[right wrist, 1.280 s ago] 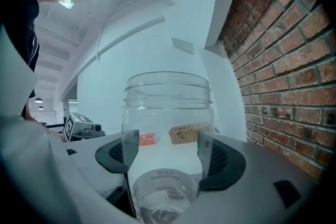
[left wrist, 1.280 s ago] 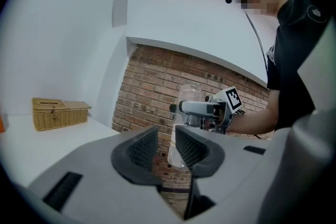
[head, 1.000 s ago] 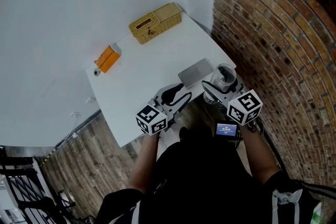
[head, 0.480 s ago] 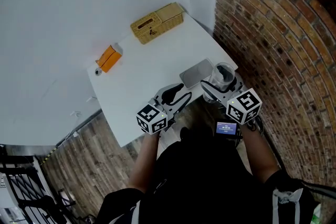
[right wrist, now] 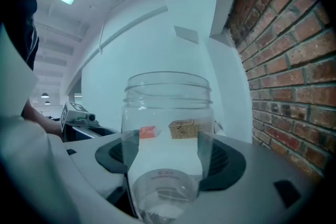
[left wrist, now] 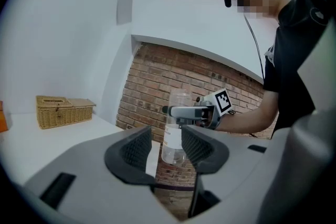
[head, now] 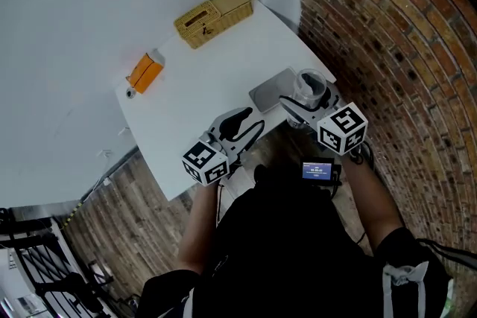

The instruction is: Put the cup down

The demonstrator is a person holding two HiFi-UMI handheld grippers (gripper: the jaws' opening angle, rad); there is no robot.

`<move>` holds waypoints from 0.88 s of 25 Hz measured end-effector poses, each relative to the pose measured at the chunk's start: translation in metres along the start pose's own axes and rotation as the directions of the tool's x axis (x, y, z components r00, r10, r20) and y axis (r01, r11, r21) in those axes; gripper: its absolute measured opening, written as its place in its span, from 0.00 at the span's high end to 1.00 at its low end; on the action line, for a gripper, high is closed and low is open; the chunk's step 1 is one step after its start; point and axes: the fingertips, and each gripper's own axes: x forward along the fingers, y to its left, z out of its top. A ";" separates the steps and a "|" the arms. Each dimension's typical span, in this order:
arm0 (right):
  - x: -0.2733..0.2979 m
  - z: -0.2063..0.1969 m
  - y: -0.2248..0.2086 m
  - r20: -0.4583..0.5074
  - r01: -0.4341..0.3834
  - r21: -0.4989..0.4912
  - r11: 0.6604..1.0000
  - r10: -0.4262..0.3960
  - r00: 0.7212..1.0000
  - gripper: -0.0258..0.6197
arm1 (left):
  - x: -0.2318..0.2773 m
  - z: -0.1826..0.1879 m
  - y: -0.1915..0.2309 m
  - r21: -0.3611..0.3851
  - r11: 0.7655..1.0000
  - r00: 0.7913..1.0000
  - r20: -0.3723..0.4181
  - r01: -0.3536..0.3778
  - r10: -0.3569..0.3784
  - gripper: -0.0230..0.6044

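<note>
**Cup (right wrist: 168, 107) clamped in your right gripper (right wrist: 168, 157)**

Closest to you, both pads of the right gripper press on the clear cup's lower walls. The jaws are spread wide around it, and the cup stands upright with its open mouth above the pads. Your left gripper (left wrist: 167, 147) is just beside it, jaws apart with nothing between them (the cup shows only beyond the gap). The cup is at the near right corner of the white table (head: 194, 97), beside a grey slab (head: 270, 91). Whether its base touches the tabletop can't be told. Farther off lie an orange box (head: 144, 73) and a wicker basket (head: 214, 16).
</note>
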 end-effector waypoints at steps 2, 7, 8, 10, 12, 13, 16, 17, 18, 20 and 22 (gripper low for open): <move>0.011 -0.005 -0.010 -0.009 -0.008 -0.008 1.000 0.008 1.000 0.40 | -0.002 -0.002 0.002 -0.004 1.000 1.000 -0.011 -0.009 0.009 0.69; 0.043 -0.015 -0.041 -0.004 -0.008 -0.011 1.000 0.008 1.000 0.40 | -0.006 -0.009 0.003 -0.024 0.999 0.999 -0.038 -0.040 0.039 0.69; 0.050 -0.018 -0.048 -0.003 -0.007 -0.008 1.000 0.006 1.000 0.40 | -0.007 -0.011 0.004 -0.030 0.998 0.998 -0.044 -0.048 0.046 0.69; 0.064 -0.023 -0.062 -0.004 -0.002 -0.005 1.000 0.002 1.000 0.40 | -0.007 -0.013 0.007 -0.045 0.997 0.997 -0.054 -0.065 0.063 0.69; 0.076 -0.029 -0.073 -0.009 0.003 -0.003 1.000 -0.003 1.000 0.40 | -0.008 -0.015 0.010 -0.057 0.995 0.995 -0.056 -0.080 0.077 0.69; 0.082 -0.032 -0.078 -0.012 0.004 -0.004 1.000 -0.004 1.000 0.40 | -0.008 -0.015 0.011 -0.060 0.995 0.995 -0.055 -0.085 0.081 0.69; 0.096 -0.039 -0.085 -0.016 -0.001 -0.019 1.000 0.000 1.000 0.40 | -0.009 -0.018 0.013 -0.074 0.992 0.994 -0.052 -0.104 0.100 0.69; 0.100 -0.042 -0.086 -0.017 -0.004 -0.024 1.000 0.003 1.000 0.40 | -0.010 -0.020 0.014 -0.081 0.991 0.993 -0.051 -0.111 0.107 0.69; 0.103 -0.045 -0.087 -0.020 -0.007 -0.031 0.999 0.006 1.000 0.40 | -0.010 -0.021 0.014 -0.087 0.989 0.992 -0.051 -0.117 0.113 0.69; 0.108 -0.050 -0.086 -0.025 -0.014 -0.062 0.998 0.012 1.000 0.40 | -0.010 -0.023 0.015 -0.097 0.987 0.991 -0.051 -0.128 0.123 0.69; 0.110 -0.052 -0.083 -0.012 -0.019 -0.112 0.994 0.018 1.000 0.40 | -0.011 -0.024 0.016 -0.103 0.985 0.990 -0.052 -0.136 0.131 0.69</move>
